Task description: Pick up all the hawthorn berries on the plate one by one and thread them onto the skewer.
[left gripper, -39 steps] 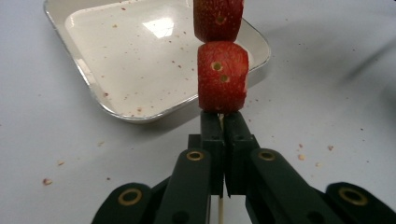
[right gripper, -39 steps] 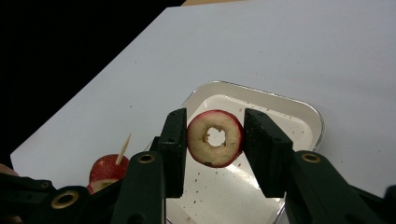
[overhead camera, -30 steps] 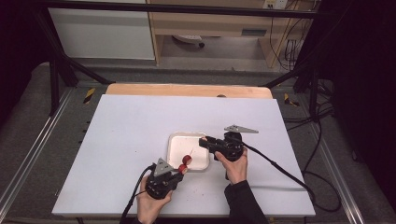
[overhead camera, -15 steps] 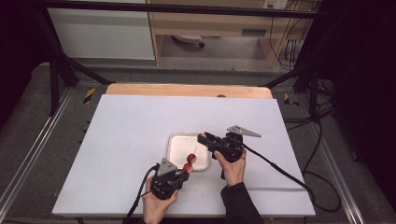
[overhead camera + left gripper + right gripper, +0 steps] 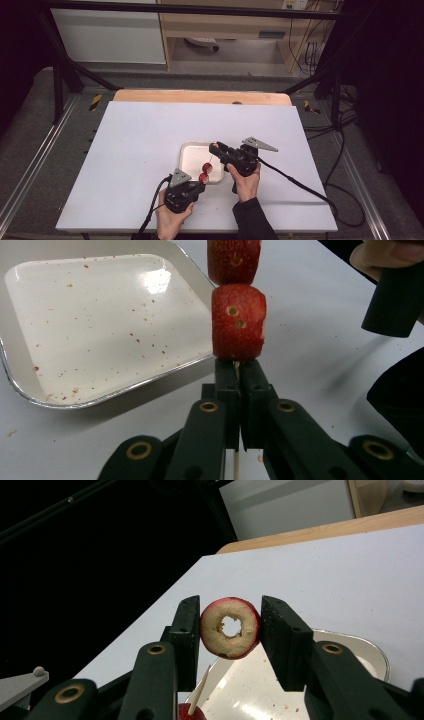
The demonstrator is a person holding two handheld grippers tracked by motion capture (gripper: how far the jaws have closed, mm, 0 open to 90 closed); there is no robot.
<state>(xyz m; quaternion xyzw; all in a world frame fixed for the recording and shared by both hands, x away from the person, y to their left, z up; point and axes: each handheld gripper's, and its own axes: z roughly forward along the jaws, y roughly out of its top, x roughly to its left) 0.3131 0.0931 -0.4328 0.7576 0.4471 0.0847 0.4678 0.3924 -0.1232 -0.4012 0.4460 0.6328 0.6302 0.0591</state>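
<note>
Cored red-skinned apple ring (image 5: 230,628), pale flesh

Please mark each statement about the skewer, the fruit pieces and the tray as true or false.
1. The left claw is shut on the skewer. True.
2. Four red fruit pieces sit on the skewer. False: two are visible.
3. The right claw holds a fruit ring with a hole. True.
4. The tray is full of fruit. False: it holds only small red specks.
5. The ring is already on the skewer. False: the skewer tip is below it.

Glossy white tray (image 5: 105,310) with metal rim, matt white table (image 5: 150,135)
</note>
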